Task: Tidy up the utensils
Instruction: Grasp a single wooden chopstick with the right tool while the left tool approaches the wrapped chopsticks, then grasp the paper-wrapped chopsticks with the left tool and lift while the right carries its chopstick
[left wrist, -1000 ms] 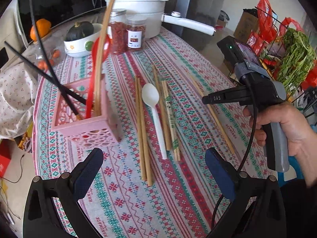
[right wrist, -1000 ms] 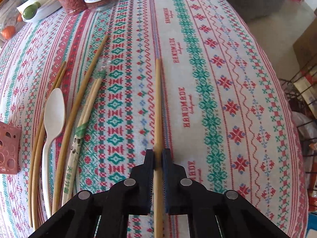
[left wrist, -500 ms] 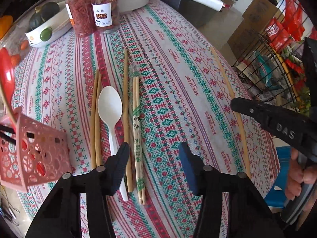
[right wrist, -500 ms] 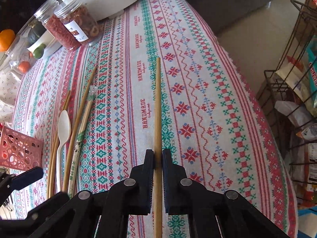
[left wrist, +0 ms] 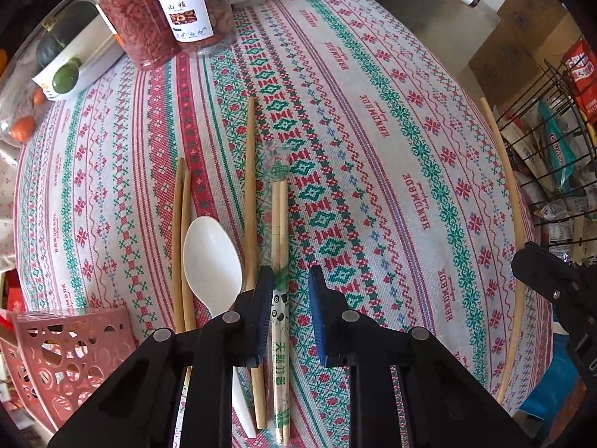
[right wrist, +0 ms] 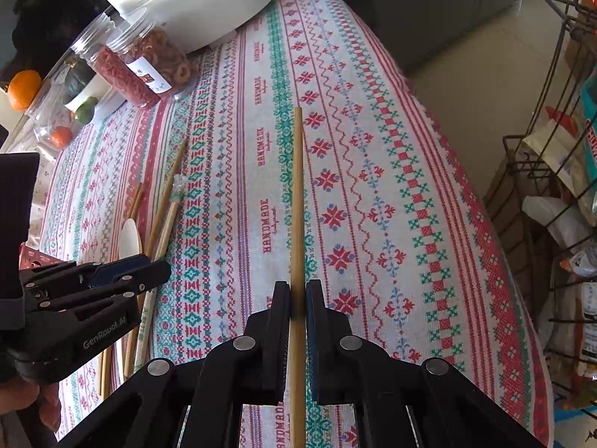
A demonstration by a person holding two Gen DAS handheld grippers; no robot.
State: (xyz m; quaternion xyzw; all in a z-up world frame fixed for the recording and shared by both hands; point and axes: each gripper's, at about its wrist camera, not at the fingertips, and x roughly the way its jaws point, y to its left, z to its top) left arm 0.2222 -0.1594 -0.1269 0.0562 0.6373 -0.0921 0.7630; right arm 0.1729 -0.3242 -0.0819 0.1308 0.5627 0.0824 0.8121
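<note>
- Nearest, the left gripper (left wrist: 287, 291) points down over the wrapped chopsticks (left wrist: 280, 336). Its jaws have just been closing and stand narrowly parted astride the wrapper; the left pad looks against it, the right shows a gap, so no grip yet.
- The right gripper (right wrist: 297, 298) has its jaws pressed together on a bamboo chopstick (right wrist: 297, 205), carried clear of the surface (right wrist: 373, 149) and running toward 12 o'clock.
- At 8 o'clock in the left view, the pink basket (left wrist: 74, 351) already holds some sticks, so I judge sorting partly done.
- Left lying: the white spoon (left wrist: 211, 261), a single chopstick (left wrist: 250, 194) beside it, and a chopstick pair (left wrist: 181, 224) at its 9 o'clock.
- Farthest, toward 11 o'clock, two jars (left wrist: 164, 11) stand untouched.
</note>
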